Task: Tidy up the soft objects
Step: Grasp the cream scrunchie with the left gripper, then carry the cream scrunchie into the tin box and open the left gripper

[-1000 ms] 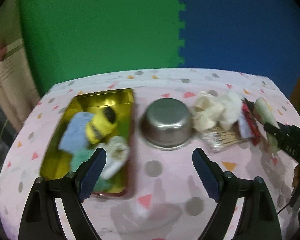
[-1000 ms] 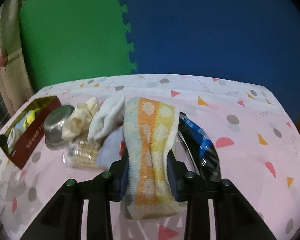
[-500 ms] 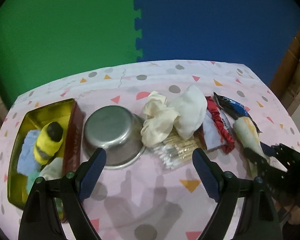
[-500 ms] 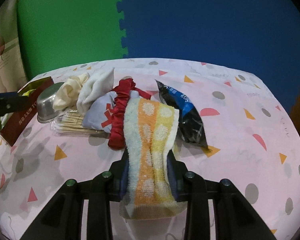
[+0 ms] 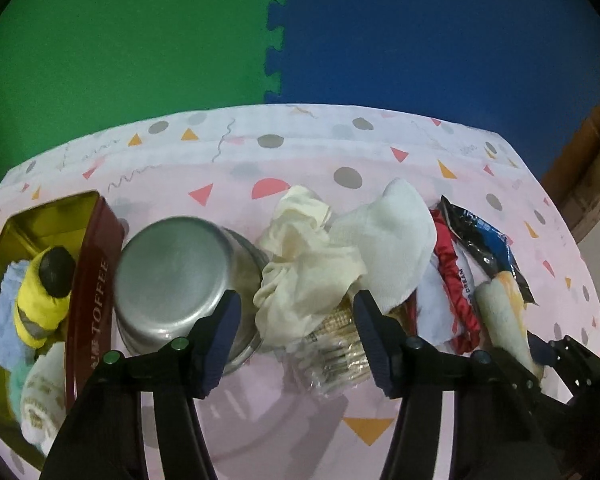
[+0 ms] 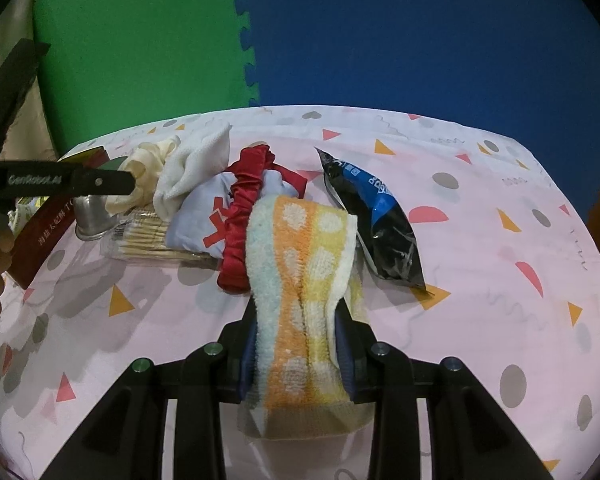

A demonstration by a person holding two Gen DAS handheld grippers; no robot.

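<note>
Left jaws are halfway apart and have just been closing, with nothing pinched yet. The cream scrunchie (image 5: pixel 306 264) sits dead ahead of the left gripper (image 5: pixel 296 336), bunched up and slightly past the pads, so I'd guess the grab is a short push forward and down. It's leaning on the upturned steel bowl (image 5: pixel 180 276) on one side, touching the white cloth (image 5: pixel 392 240) on the other, with the cotton swab pack (image 5: pixel 336 344) under it. The right gripper (image 6: pixel 296 344) is clamped on the striped towel (image 6: pixel 300 264), so it's busy, and farther off anyway. The toffee tin (image 5: pixel 94 280) waits beyond the bowl.
</note>
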